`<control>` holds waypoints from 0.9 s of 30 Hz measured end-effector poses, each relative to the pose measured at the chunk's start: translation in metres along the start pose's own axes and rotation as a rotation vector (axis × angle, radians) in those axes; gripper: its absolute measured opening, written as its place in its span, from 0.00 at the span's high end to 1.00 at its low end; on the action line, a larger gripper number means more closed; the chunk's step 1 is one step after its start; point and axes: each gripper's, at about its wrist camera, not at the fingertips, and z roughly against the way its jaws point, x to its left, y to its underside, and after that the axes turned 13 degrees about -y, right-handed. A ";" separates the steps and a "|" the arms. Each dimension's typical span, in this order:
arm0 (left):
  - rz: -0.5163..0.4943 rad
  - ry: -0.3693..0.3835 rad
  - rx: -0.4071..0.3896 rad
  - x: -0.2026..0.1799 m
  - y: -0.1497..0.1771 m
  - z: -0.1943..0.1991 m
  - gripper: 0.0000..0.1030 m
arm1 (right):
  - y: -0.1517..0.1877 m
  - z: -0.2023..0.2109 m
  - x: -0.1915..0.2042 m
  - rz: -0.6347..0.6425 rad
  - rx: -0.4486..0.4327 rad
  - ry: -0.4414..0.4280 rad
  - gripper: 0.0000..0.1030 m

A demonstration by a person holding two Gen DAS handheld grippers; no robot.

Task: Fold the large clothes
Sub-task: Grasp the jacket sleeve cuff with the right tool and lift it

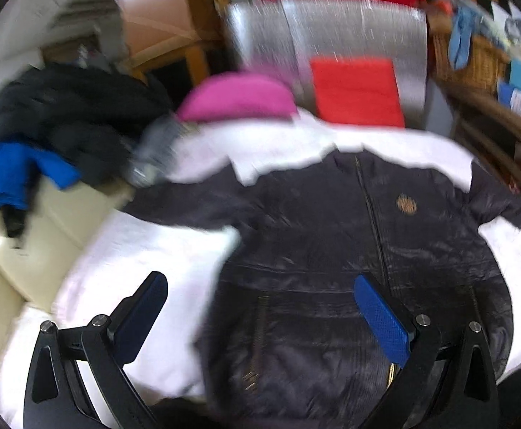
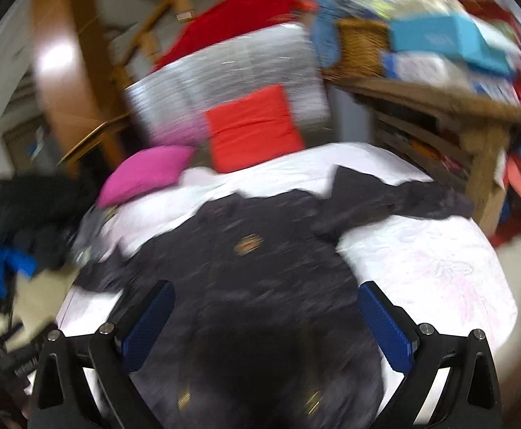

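Observation:
A large dark jacket with a gold chest badge and a front zip lies spread face up on a white sheet. Its sleeves reach out to both sides. My left gripper hangs open above the jacket's lower left edge, nothing between its blue pads. In the right wrist view the same jacket fills the middle, one sleeve stretched to the far right. My right gripper is open over the jacket's lower body and holds nothing. Both views are blurred by motion.
A pink cushion and a red cushion sit at the far edge against a silver mat. A heap of dark and blue clothes lies at the left. A wicker basket and boxes crowd a wooden shelf at the right.

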 end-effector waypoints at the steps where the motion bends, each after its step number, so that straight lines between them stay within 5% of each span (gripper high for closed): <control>1: -0.003 0.011 0.030 -0.013 -0.004 -0.023 0.00 | -0.006 -0.009 -0.022 -0.041 -0.012 -0.001 0.00; 9: 0.037 0.070 0.055 -0.082 -0.036 -0.110 0.00 | -0.054 -0.090 -0.222 -0.616 -0.136 -0.092 0.00; 14: -0.013 0.069 0.009 -0.112 -0.041 -0.132 0.00 | -0.061 -0.126 -0.300 -0.882 -0.236 -0.145 0.00; 19: -0.086 0.044 -0.024 -0.125 -0.036 -0.140 0.00 | -0.058 -0.159 -0.339 -1.009 -0.243 -0.126 0.01; 22: -0.105 0.040 -0.035 -0.132 -0.035 -0.138 0.00 | -0.065 -0.175 -0.351 -0.998 -0.237 -0.063 0.29; 24: -0.116 0.044 -0.053 -0.136 -0.034 -0.133 0.00 | -0.067 -0.185 -0.350 -0.957 -0.188 0.007 0.78; 27: -0.140 0.012 -0.094 -0.141 -0.035 -0.129 0.00 | -0.075 -0.188 -0.331 -0.855 -0.166 0.116 0.84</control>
